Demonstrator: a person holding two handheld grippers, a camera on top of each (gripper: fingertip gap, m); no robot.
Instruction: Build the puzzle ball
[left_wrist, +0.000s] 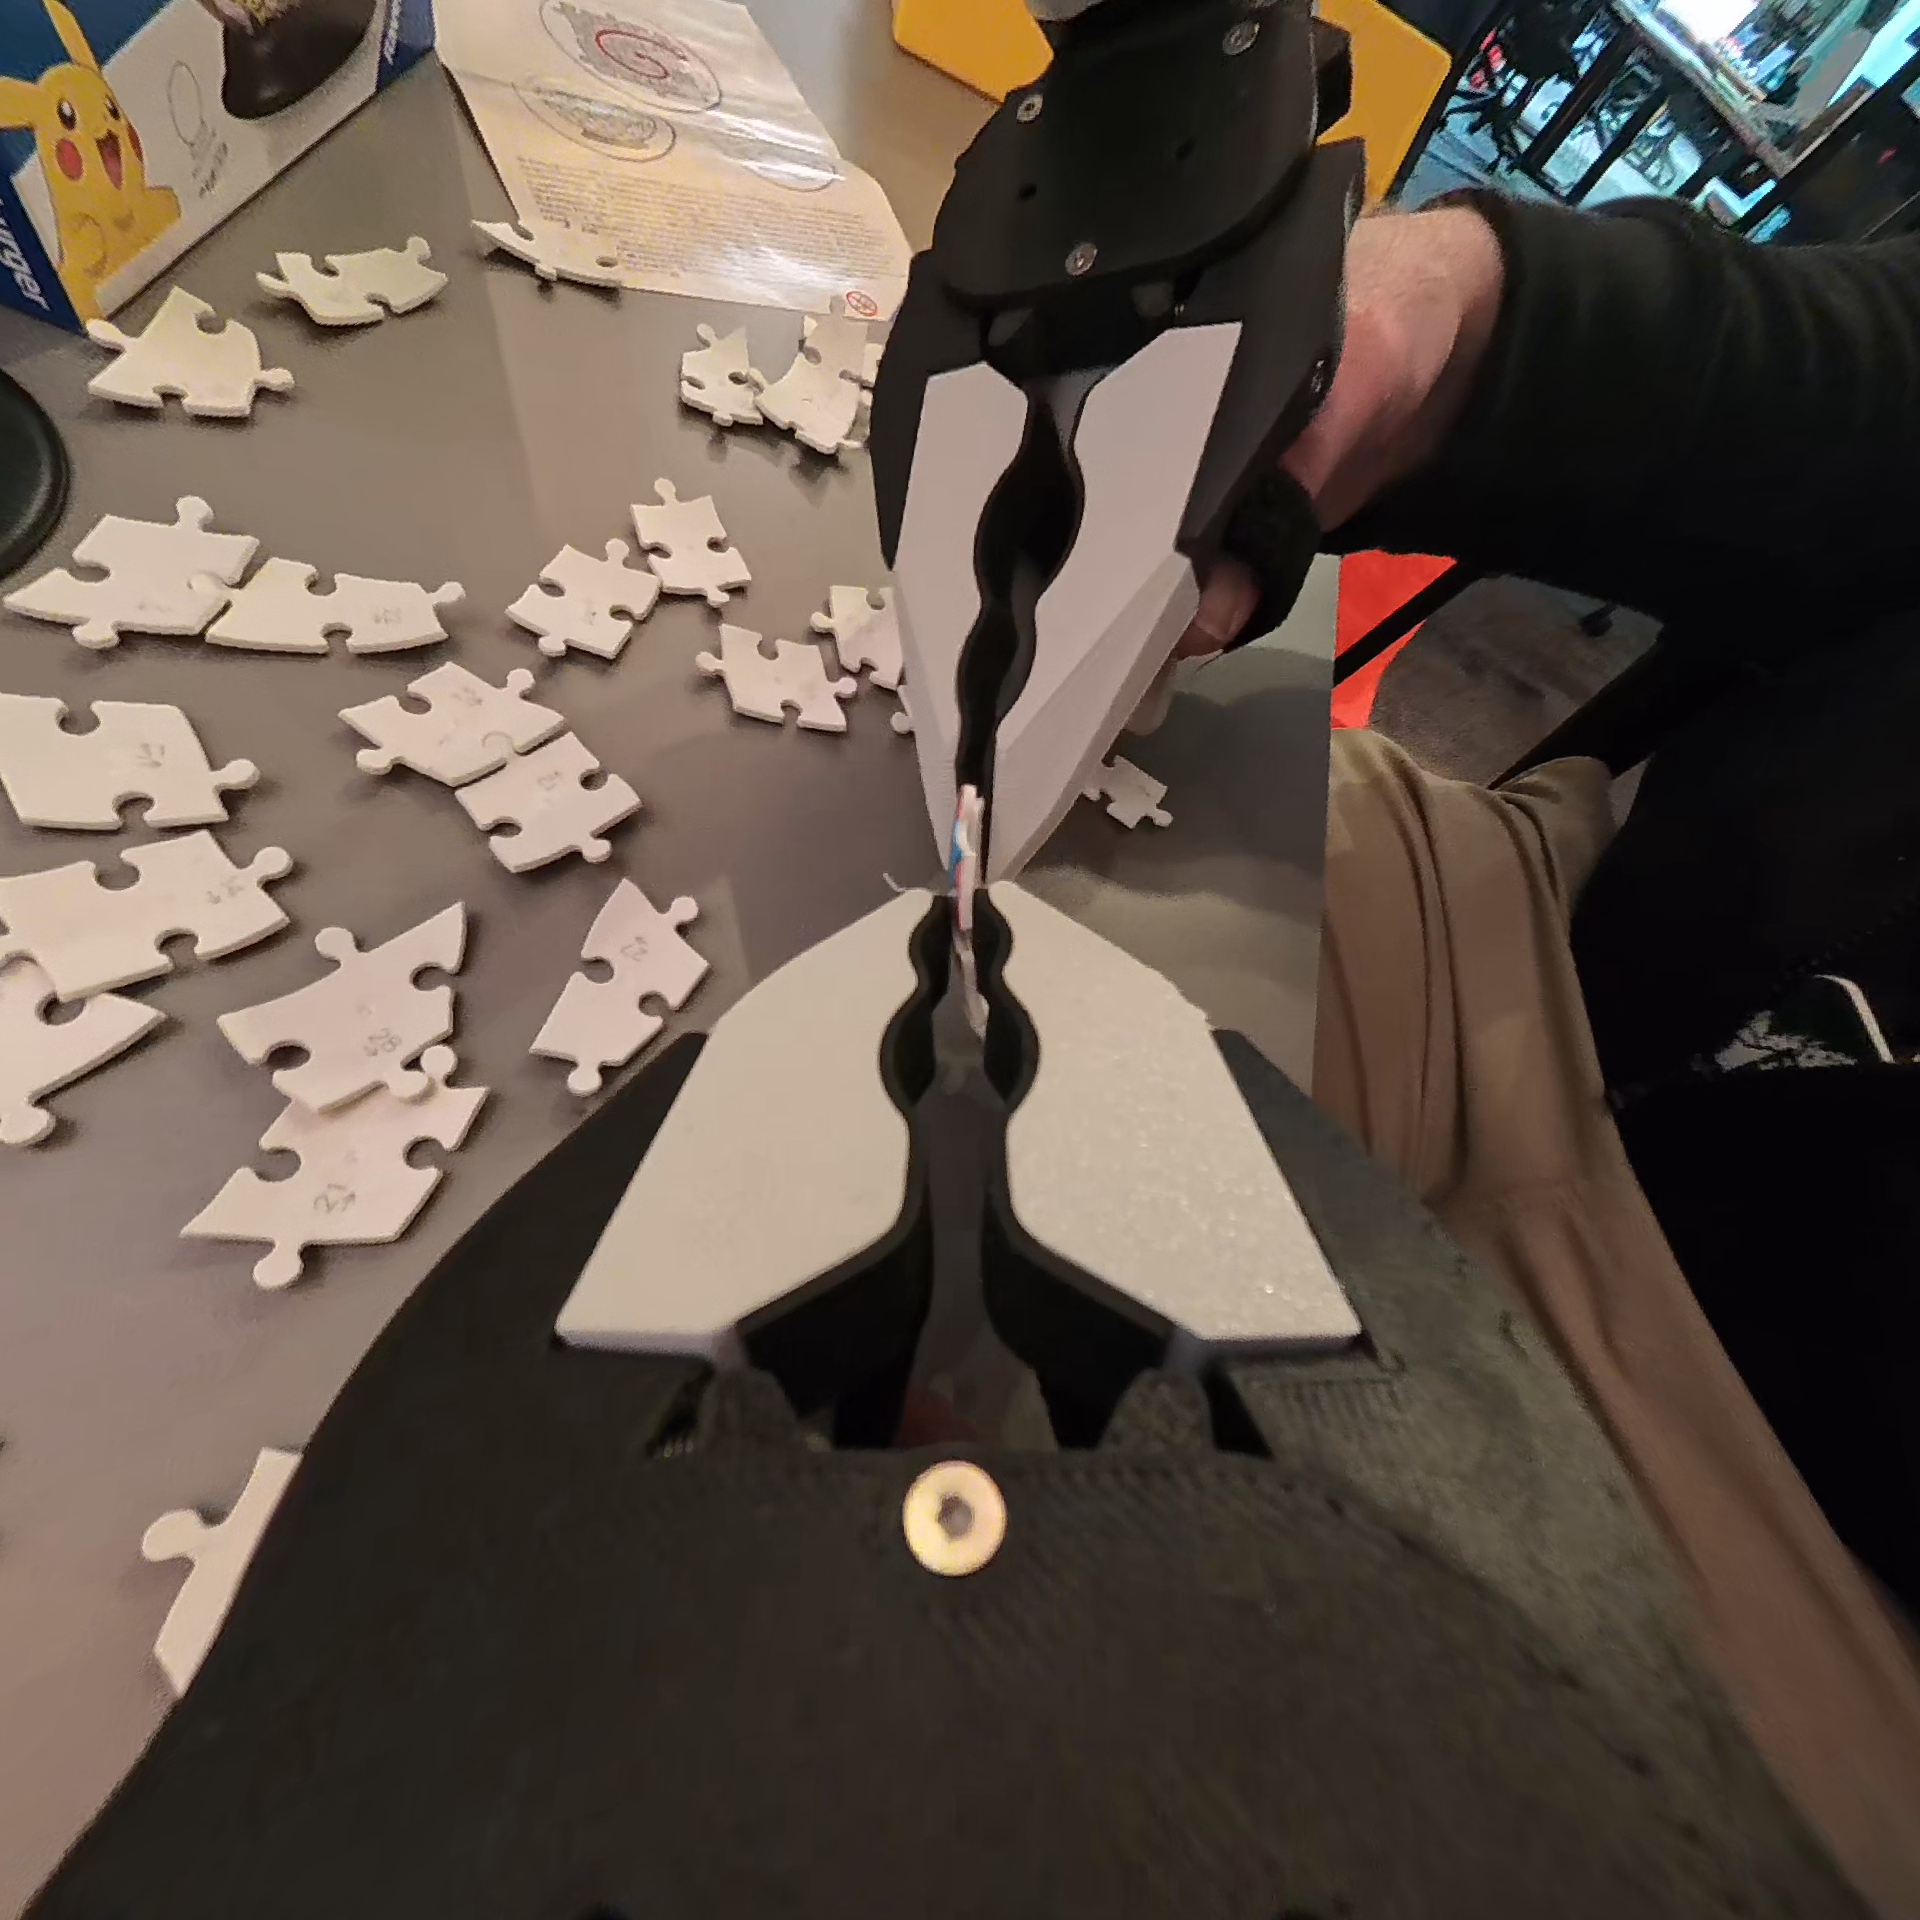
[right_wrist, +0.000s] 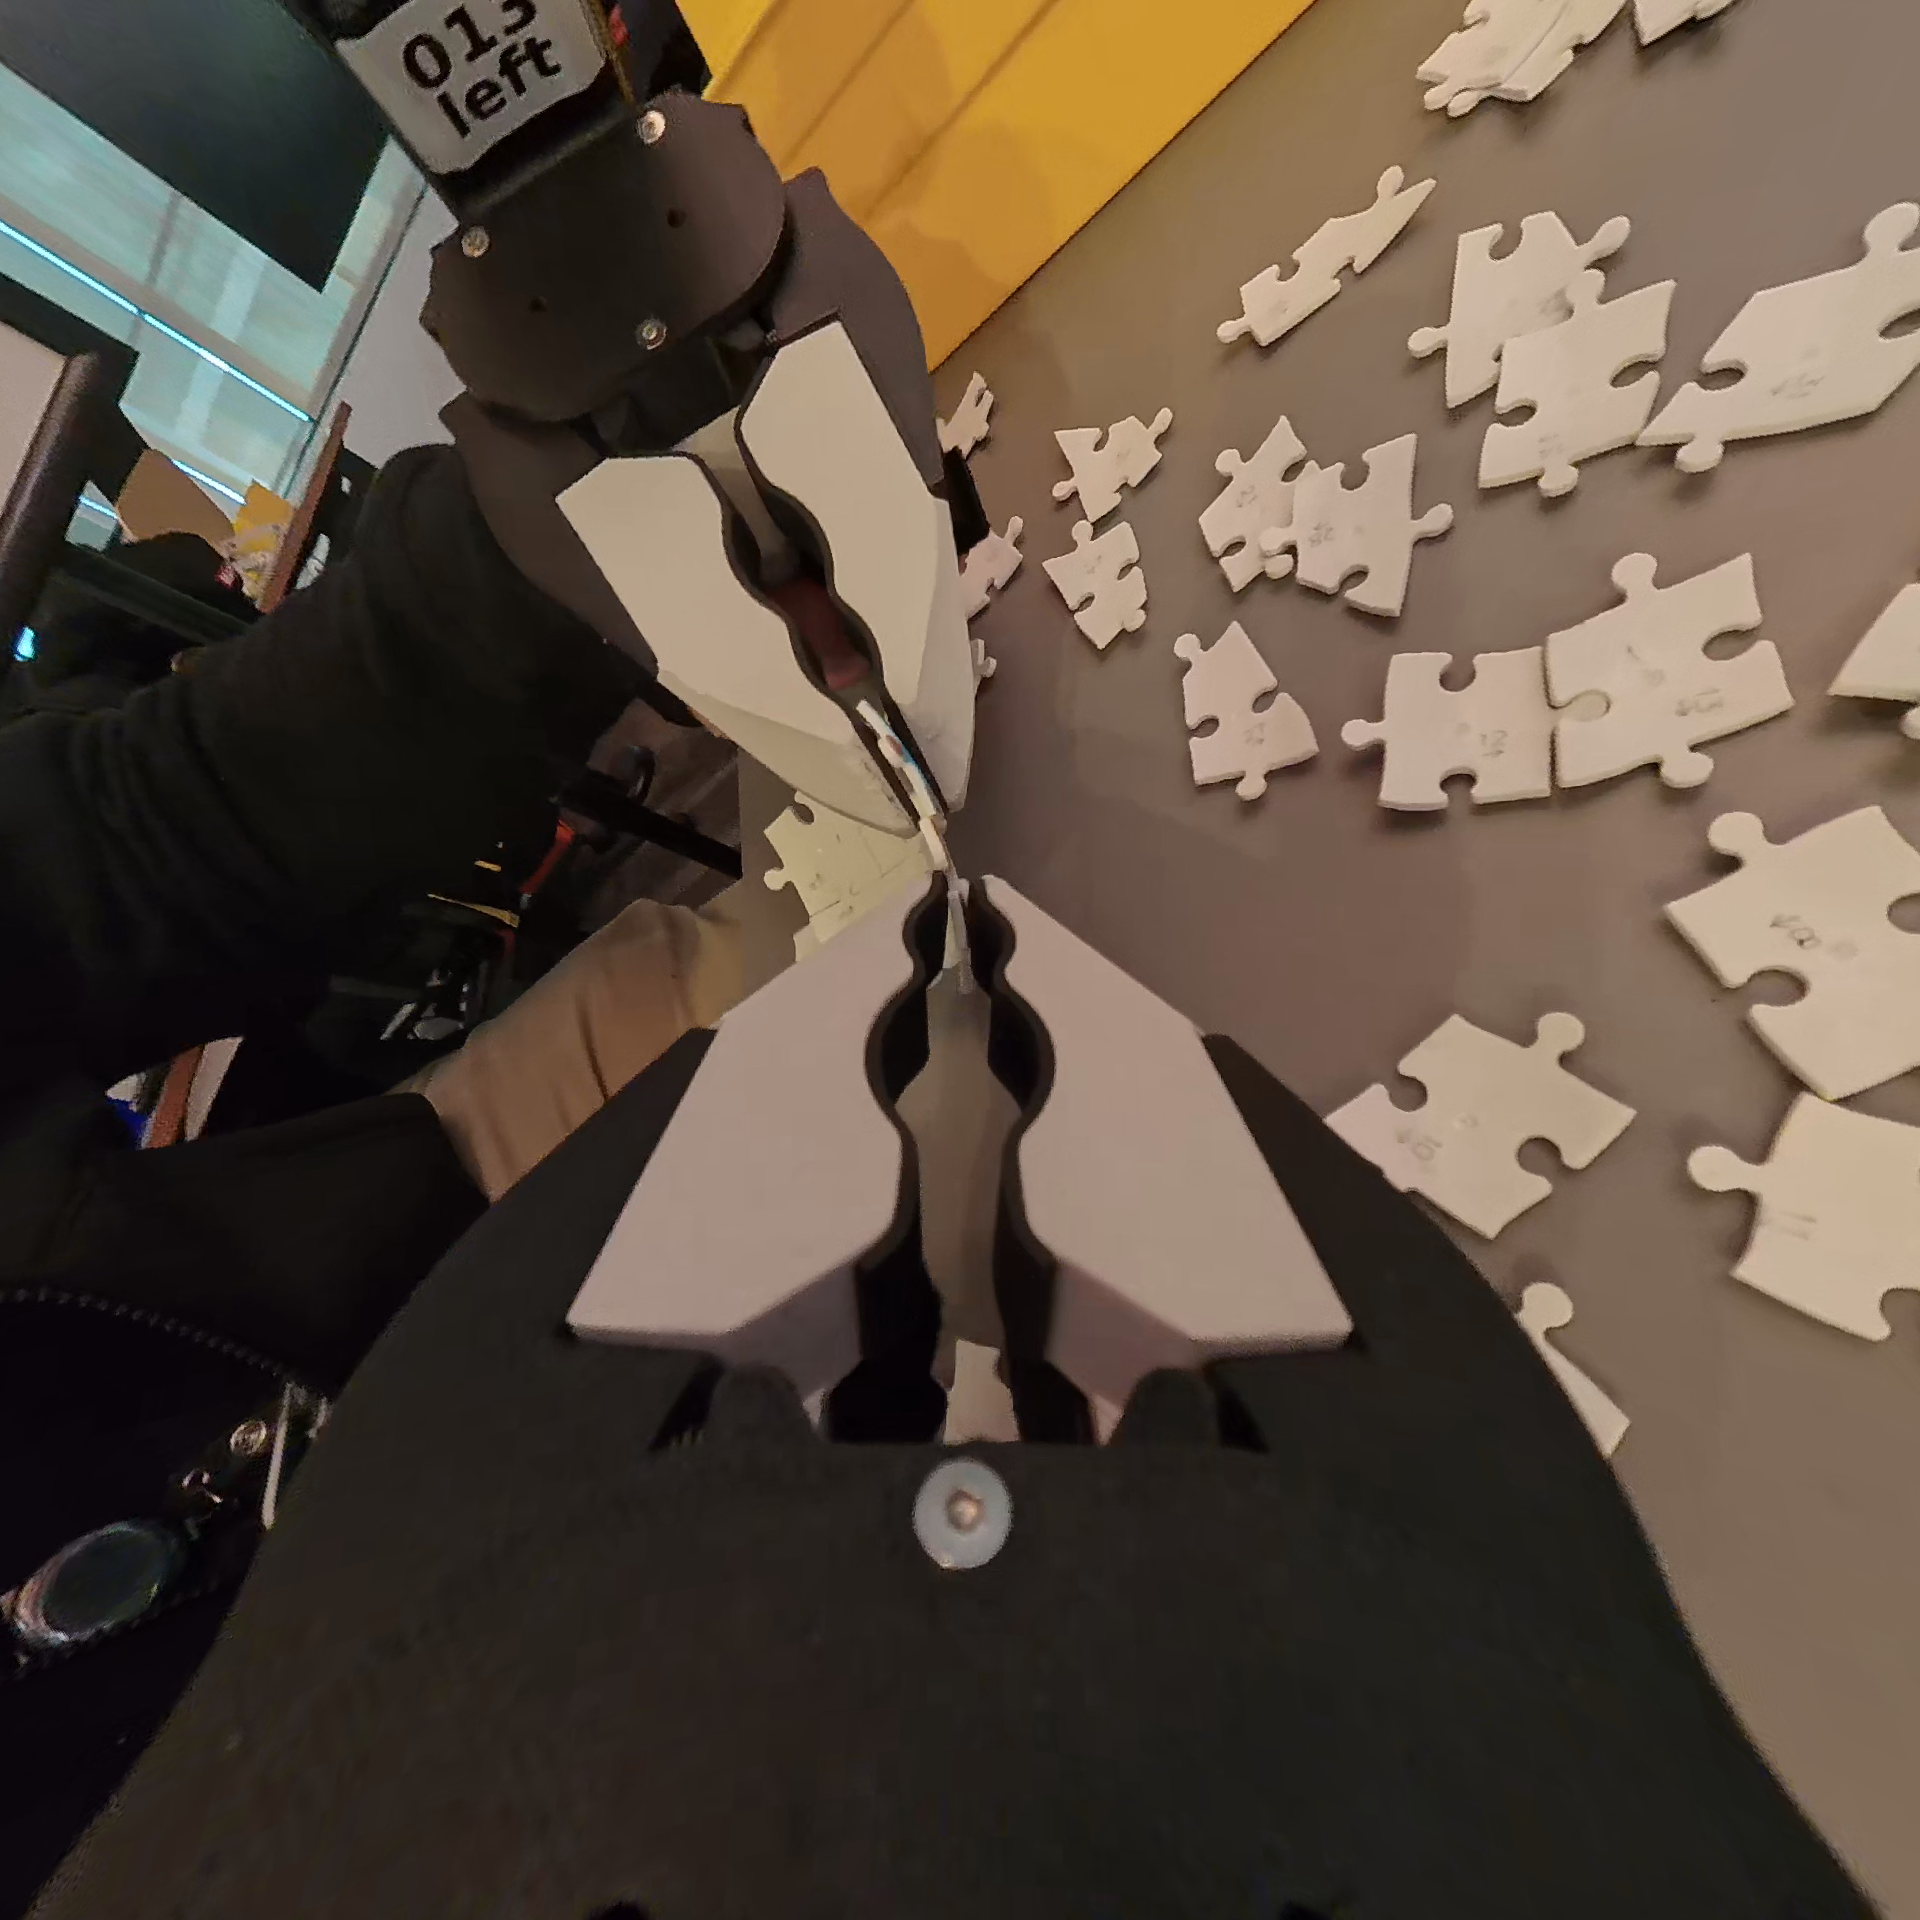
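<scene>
Puzzle pieces are up in the air, edge-on, tip to tip! Left gripper (left_wrist: 961, 914) has its fingers squeezed nearly together on a thin piece (left_wrist: 968, 966), seen only as a sliver. Right gripper (right_wrist: 961, 899) is likewise pinched tight on its own piece (right_wrist: 958, 930), coming in from directly opposite. Both pieces run lengthwise along their fingers, so their free edges meet nose to nose in the narrow gap between the two tips. They look touching or just apart; whether tab has entered slot I cannot tell. The join depends on keeping both slivers in one plane, I'd say. Below, loose white pieces (left_wrist: 343, 1013) lie scattered face-down on the grey surface (left_wrist: 790, 831), beside a leaflet (left_wrist: 665, 145) and the puzzle box (left_wrist: 125, 166).
</scene>
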